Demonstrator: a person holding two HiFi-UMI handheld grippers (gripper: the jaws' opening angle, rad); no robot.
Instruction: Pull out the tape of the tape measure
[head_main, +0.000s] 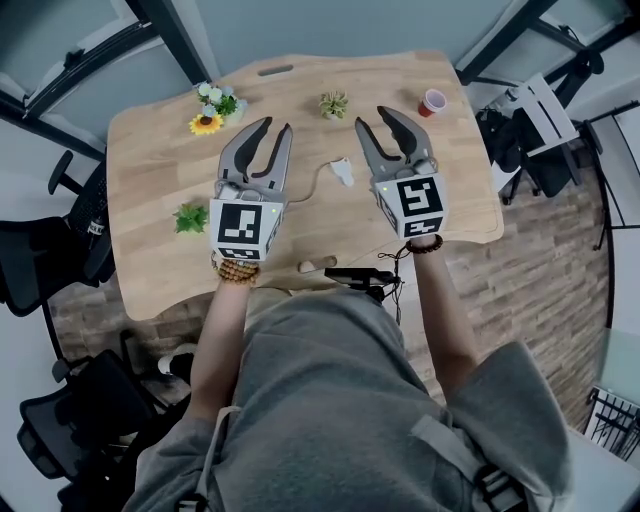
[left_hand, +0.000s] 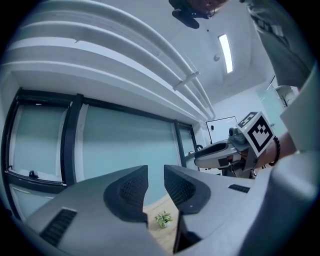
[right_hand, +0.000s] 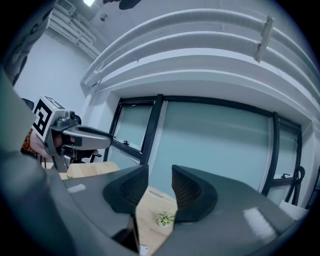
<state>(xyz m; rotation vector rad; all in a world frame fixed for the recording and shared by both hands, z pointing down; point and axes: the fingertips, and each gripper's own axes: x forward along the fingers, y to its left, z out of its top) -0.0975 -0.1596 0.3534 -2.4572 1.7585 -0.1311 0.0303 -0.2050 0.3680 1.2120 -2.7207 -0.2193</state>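
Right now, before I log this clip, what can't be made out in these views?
Tape measure: head view, too small to tell whether any tape is out.
Red cup: head view, contents too small to see.
Dark object at the near edge of the table: head view, too small to identify.

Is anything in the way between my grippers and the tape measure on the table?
Nothing visible. The tape measure lies on bare table between the open left gripper and right gripper; the small plant stands farther back, clear of both.
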